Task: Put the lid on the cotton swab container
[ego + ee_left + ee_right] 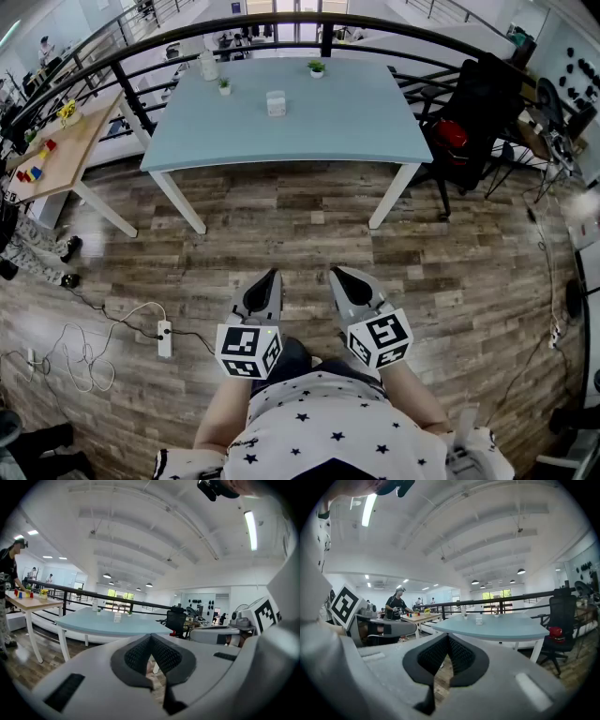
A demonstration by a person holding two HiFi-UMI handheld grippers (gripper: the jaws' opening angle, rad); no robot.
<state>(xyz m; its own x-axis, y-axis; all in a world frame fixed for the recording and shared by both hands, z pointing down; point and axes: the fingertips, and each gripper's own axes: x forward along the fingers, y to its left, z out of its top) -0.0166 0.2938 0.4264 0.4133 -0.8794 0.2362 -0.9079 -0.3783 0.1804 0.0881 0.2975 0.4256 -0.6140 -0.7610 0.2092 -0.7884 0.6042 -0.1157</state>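
**Both Grippers Shut and Empty, Container Far Off on the Counter**

Head view: left gripper and right gripper side by side, close in front of the body, over the wooden floor and well short of the blue counter. Places the cotton swab container near the middle of the counter, standing alone, well apart from both grippers. Too small here to tell whether a lid sits on it or beside it. Takes in the whole layout as no other view does: two small potted plants toward the far edge of the counter, a black chair at its right end, a light wooden table off to the left, a power strip on the floor.

Left gripper view: settles what the head view leaves unclear. Black pads pressed together at the tips, nothing between them. Looks nearly level across the room, so shows the counter edge-on, the container a small pale shape on top, and the right gripper's marker cube at the right border.

Right gripper view: same story for the right gripper, pads closed tip to tip and empty. Adds a person in dark clothes standing at the wooden table, with the left gripper's marker cube at the left border.
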